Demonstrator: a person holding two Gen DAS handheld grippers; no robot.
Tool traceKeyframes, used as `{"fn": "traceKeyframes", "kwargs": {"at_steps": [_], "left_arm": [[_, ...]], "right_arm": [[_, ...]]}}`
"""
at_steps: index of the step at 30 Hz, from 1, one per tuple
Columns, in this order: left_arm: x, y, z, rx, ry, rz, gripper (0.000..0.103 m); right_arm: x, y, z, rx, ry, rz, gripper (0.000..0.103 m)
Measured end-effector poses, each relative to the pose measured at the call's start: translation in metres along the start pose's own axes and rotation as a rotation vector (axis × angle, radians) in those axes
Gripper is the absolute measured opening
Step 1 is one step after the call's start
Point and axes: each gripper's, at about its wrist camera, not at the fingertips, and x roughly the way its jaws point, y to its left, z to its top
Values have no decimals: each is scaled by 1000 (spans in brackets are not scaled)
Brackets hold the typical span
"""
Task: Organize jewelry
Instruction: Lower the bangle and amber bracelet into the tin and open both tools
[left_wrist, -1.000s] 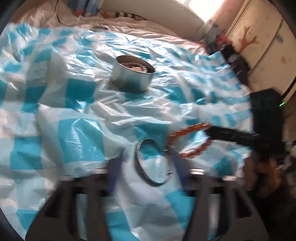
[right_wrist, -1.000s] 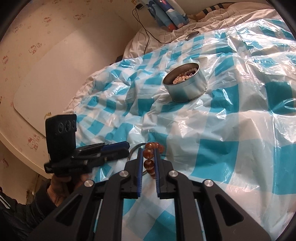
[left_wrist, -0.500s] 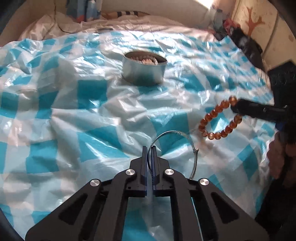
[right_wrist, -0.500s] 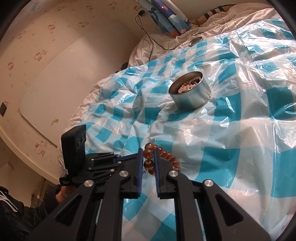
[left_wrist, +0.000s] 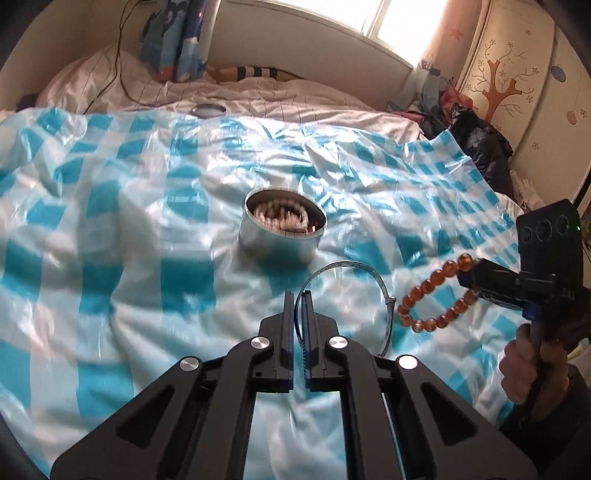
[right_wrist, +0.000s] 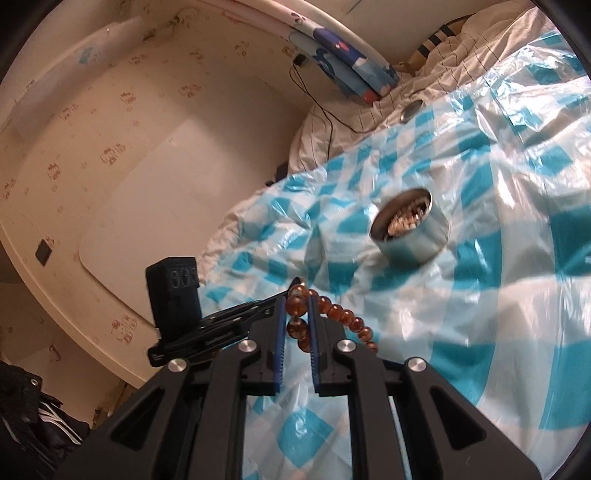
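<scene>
My left gripper (left_wrist: 297, 295) is shut on a thin silver bangle (left_wrist: 373, 275), which arcs up and to the right of the fingers, lifted off the sheet. My right gripper (right_wrist: 297, 295) is shut on an amber bead bracelet (right_wrist: 347, 317); its loop hangs to the right of the pads. In the left wrist view that bracelet (left_wrist: 432, 295) dangles from the right gripper (left_wrist: 476, 280) at the right edge, held by a hand (left_wrist: 524, 369). A round metal tin (left_wrist: 282, 230) holding pale beads stands on the blue-and-white checked plastic sheet (left_wrist: 110, 258), beyond both grippers; the right wrist view has the tin (right_wrist: 412, 230) too.
The sheet covers a bed with white bedding (left_wrist: 258, 99) behind it. A small oval metal lid (left_wrist: 207, 109) lies at the sheet's far edge. A dark bag (left_wrist: 476, 144) and a cupboard (left_wrist: 517, 92) stand at the right. A cable (right_wrist: 325, 118) trails over the pillow.
My left gripper closed on the silver bangle and lifted it off the sheet. My right gripper rose with the amber bracelet. Both now point more towards the tin.
</scene>
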Motion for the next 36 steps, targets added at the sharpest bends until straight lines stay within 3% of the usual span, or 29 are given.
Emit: {"fn": "traceKeyframes", "kwargs": {"at_steps": [9, 16, 24, 26, 28, 30, 36], "left_arm": [[41, -3, 52, 28, -21, 31, 3], [68, 4, 79, 32, -33, 60, 3], [107, 7, 86, 71, 2, 129, 4], [113, 7, 83, 75, 21, 133, 10], [113, 11, 78, 69, 39, 137, 21], [105, 13, 76, 65, 28, 157, 33], [68, 8, 62, 72, -17, 195, 47]], "right_arm": [[19, -12, 56, -15, -11, 13, 12], [52, -25, 102, -55, -18, -24, 12], [84, -54, 112, -60, 6, -131, 13], [103, -63, 109, -52, 71, -156, 15], [110, -69, 104, -26, 89, -173, 26], [106, -73, 101, 1, 73, -162, 32], [69, -61, 95, 37, -7, -145, 34]]}}
